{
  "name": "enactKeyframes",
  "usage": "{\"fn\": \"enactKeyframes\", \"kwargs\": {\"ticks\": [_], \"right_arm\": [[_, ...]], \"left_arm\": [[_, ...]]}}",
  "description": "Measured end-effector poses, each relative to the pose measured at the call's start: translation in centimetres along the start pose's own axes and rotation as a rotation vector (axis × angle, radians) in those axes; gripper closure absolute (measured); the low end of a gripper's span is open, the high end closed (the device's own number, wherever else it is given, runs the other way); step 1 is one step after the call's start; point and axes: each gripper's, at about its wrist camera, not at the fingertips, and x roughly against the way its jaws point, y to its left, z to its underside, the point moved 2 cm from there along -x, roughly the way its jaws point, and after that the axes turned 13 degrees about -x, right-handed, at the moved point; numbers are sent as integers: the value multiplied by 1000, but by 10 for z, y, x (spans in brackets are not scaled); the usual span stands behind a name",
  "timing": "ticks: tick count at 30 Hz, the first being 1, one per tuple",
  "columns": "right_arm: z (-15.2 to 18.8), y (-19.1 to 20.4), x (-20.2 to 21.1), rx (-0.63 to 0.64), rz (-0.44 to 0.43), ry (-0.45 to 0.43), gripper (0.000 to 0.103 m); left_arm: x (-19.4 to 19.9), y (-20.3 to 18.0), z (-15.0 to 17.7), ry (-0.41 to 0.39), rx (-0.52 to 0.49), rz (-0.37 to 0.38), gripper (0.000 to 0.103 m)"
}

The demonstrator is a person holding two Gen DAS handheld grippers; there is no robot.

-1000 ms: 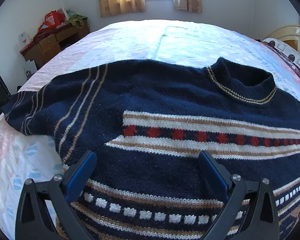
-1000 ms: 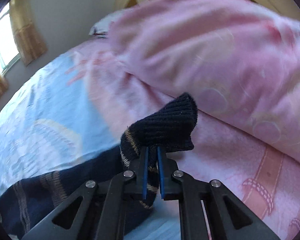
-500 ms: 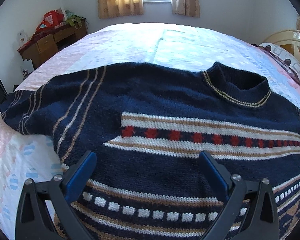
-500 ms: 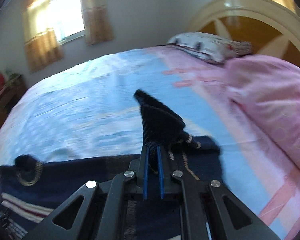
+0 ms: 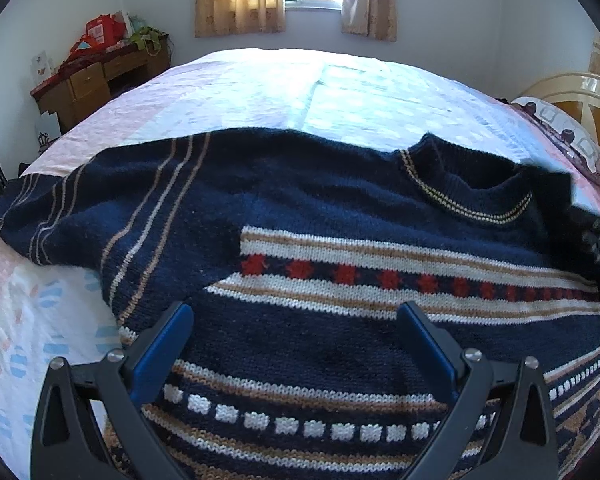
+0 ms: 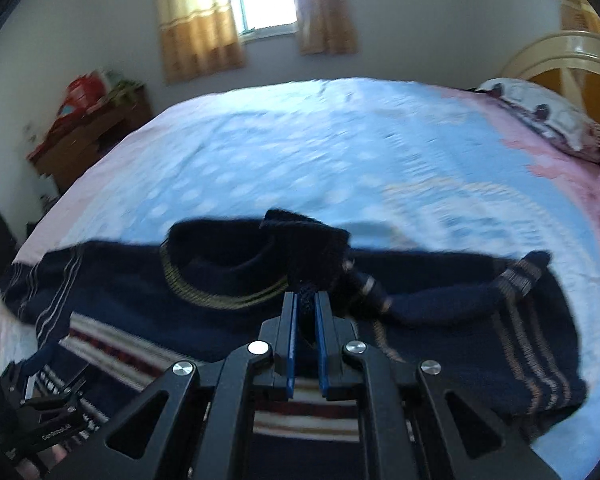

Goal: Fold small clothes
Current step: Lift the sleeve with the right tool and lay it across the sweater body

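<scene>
sweater: navy knit sweater [image 5: 340, 216] with white, tan and red stripes, spread front-up across the bed [image 5: 340, 92], collar toward the far side

right gripper: the right gripper [image 6: 305, 312] has its jaws pinched tight on the cuff [image 6: 312, 248] of the sleeve [image 6: 440, 300] on that side, holding it up over the chest just beside the collar [image 6: 220, 276]. Looks to me like the sleeve-in fold is underway

left gripper: the left gripper [image 5: 296, 332] hangs above the lower half of the sweater, jaws wide apart, nothing between them, not touching the knit as far as I can see

other sleeve: [image 5: 60, 208] lying flat out toward the bed's edge, not folded yet

what could go wrong #1: only the cuff is pinched, so the rest of the sleeve trails in a twisted rope behind it. Let go now and I'd guess it lands bunched instead of flat

what could go wrong #2: nothing is pinning the body, so a pull on that sleeve could drag the shoulder and wrinkle the chest

what could go wrong #3: thick ribbed knit could slide out of such a narrow pinch
</scene>
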Motion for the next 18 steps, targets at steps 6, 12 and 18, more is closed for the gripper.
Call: {"fn": "enactKeyframes", "kwargs": {"ticks": [6,12,18], "right_arm": [[37,29,-13,94,-118,109,98],[27,-27,35,51,-162,53,39],[15,-148,78,-166,-45,-95,35]], "left_arm": [[-2,-2,-1,10,-13,4,0],[1,-15,-8,43,-82,44,2],[37,-69,-39,-23,-210,124,2]]}}
